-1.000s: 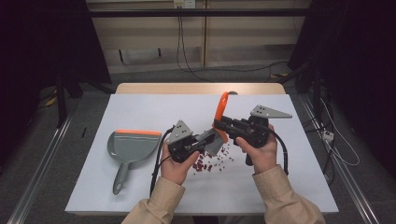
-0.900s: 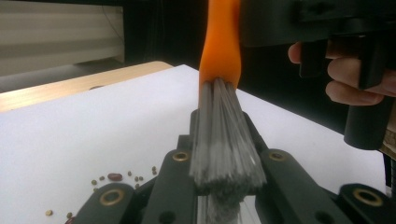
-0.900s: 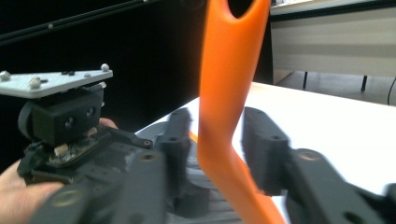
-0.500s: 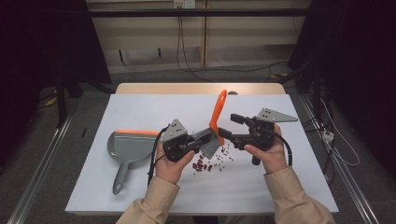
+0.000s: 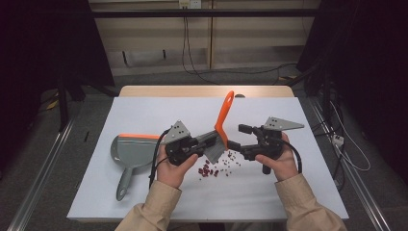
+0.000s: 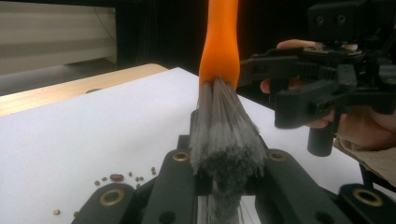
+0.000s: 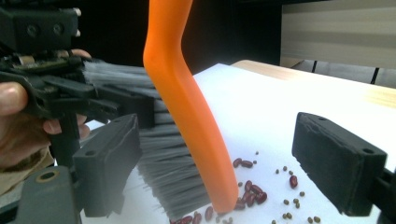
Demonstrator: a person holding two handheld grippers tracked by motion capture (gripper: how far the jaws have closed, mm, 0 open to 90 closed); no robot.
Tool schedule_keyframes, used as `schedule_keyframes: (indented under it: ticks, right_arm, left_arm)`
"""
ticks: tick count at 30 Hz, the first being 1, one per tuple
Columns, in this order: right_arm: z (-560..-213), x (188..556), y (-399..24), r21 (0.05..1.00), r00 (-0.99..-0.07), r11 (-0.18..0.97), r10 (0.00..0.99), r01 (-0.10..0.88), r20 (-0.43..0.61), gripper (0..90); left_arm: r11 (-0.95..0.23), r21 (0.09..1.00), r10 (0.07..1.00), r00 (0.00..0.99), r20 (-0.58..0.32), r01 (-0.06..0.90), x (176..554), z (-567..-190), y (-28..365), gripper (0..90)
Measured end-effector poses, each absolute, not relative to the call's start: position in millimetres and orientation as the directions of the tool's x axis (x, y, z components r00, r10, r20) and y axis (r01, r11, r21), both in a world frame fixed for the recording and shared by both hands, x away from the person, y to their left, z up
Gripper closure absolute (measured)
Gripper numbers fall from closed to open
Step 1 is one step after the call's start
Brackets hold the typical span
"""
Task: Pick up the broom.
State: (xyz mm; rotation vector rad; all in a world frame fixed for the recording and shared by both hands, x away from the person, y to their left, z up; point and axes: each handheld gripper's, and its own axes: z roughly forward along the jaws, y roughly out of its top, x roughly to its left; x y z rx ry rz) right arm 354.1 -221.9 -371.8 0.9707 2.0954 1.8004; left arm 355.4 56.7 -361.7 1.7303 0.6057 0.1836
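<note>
High view shows a person at a white-covered desk (image 5: 144, 202) holding a hand brush with an orange plastic handle and grey bristles (image 5: 223, 120) between two grippers, above a scatter of small dark red beans (image 5: 211, 167). The left gripper (image 5: 204, 144) has its jaws clamped on the grey bristle end; in the left gripper view the bristles (image 6: 224, 135) are pinched between the two black jaws and the orange handle (image 6: 219, 42) rises straight up from them. The right gripper (image 5: 234, 144) sits just beside the brush on the other side. In the right gripper view its jaws stand apart, one on each side of the lower handle (image 7: 187, 107), neither pad touching it as far as I can tell. A grey dustpan with an orange front lip (image 5: 129, 151) lies on the desk to the left, well apart from the beans.

The step in hand looks like a handover: the brush is being passed from a bristle grip to a proper hold on the handle, so that the beans can be swept toward the dustpan. The next move probably calls for the right jaws to close squarely on the handle, low enough for control, before the left jaws let go of the bristles. Releasing too early could let the brush tip onto the beans (image 7: 252, 191) and scatter them.
</note>
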Motion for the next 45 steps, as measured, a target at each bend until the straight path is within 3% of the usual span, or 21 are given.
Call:
schedule_keyframes:
  ticks: [14,23,33,45]
  right_arm:
    - [-381,356,-215,0.934,-0.792,0.069,0.555,0.35,0.256,18.0]
    - [-393,361,-206,0.93,-0.838,0.098,0.475,0.355,0.269,23.8]
    - [-397,364,-204,0.932,-0.868,0.098,0.409,0.35,0.283,38.7]
    - [-392,364,-219,0.924,-0.88,0.109,0.363,0.366,0.306,69.2]
  left_arm:
    - [-0.129,0.945,0.471,0.857,-0.208,0.301,356,-361,55,82.0]
    - [-0.109,0.948,0.437,0.871,-0.224,0.299,356,-359,52,84.7]
    - [-0.062,0.955,0.402,0.883,-0.241,0.289,357,-356,51,85.2]
    - [-0.019,0.949,0.394,0.874,-0.283,0.315,361,-360,57,83.9]
